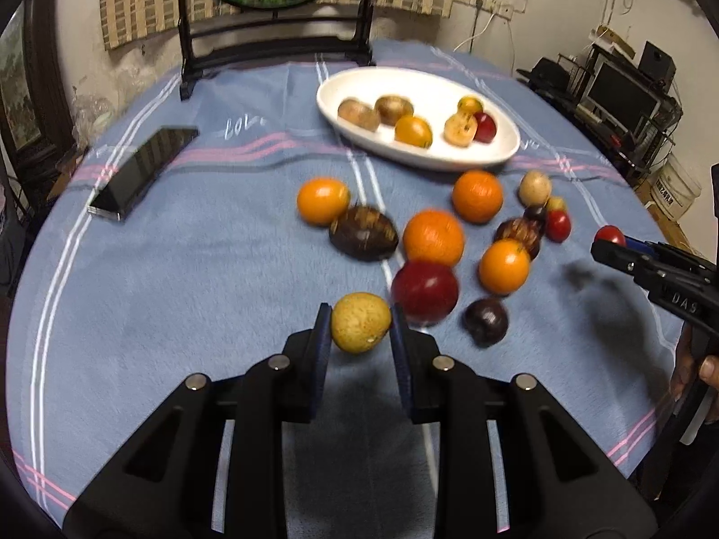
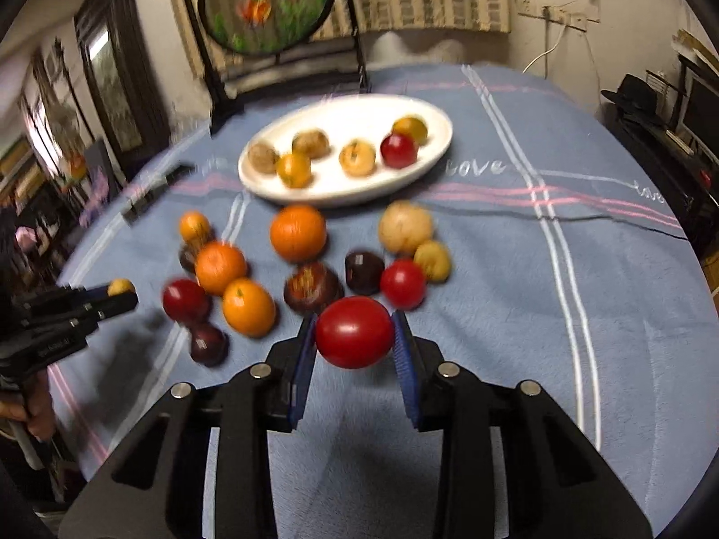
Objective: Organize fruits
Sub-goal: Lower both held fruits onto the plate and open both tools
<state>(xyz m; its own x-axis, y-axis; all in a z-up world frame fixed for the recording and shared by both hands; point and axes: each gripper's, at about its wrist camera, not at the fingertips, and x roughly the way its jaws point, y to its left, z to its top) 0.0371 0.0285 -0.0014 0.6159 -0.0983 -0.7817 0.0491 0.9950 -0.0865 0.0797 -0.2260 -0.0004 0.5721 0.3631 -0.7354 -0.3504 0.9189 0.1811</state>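
Fruit is held tight in both jaws: yellow fruit (image 1: 361,322) left, red fruit (image 2: 354,331) right; both should be carried slowly to the white dish (image 1: 490,158) and let go gently.

Left gripper (image 1: 361,324): black angular plastic frame, two fingers faced with dark blue ribbed pads (image 1: 320,346), round silver fasteners at the linkage joints. Right gripper (image 2: 355,331): same build, brighter blue pads (image 2: 406,361); white lettering marks its black side.
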